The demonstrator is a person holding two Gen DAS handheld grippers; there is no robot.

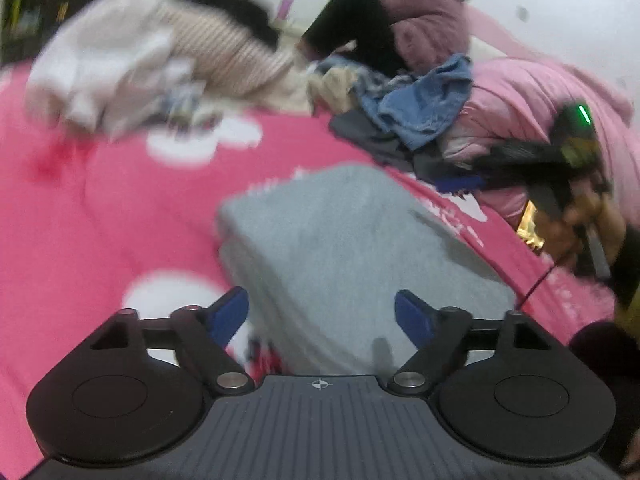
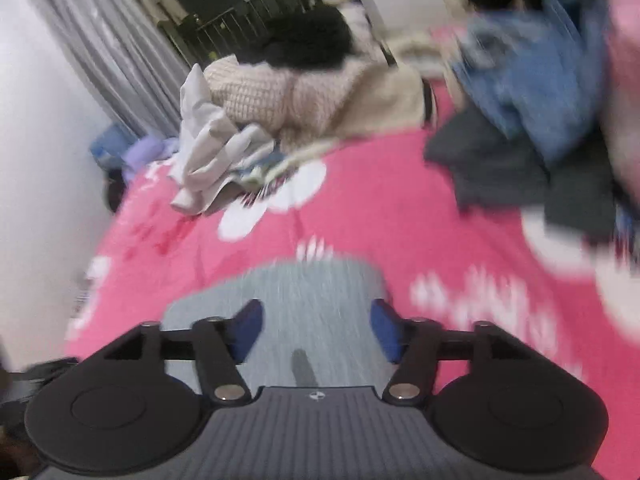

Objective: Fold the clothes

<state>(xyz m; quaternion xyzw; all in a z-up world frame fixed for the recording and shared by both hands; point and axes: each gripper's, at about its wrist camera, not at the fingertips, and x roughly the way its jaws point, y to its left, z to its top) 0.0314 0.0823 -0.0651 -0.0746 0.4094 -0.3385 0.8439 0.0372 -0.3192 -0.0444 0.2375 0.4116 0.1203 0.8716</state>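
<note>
A folded grey garment (image 1: 336,248) lies on the pink bedspread (image 1: 80,216), also seen as the grey garment (image 2: 308,300) in the right wrist view. My left gripper (image 1: 322,314) hovers open just over its near edge, blue fingers apart with nothing between them. My right gripper (image 2: 316,330) is open over the garment's near end, fingers wide. In the left wrist view the right gripper (image 1: 576,156), held by a hand, shows at the far right beside the garment.
Unfolded clothes ring the bed: a white and striped heap (image 1: 132,56) at the back left, blue denim and dark items (image 1: 420,108) at the back right, a pink quilt (image 1: 532,92). A cream knit pile (image 2: 288,92) and grey curtains (image 2: 100,44) lie beyond.
</note>
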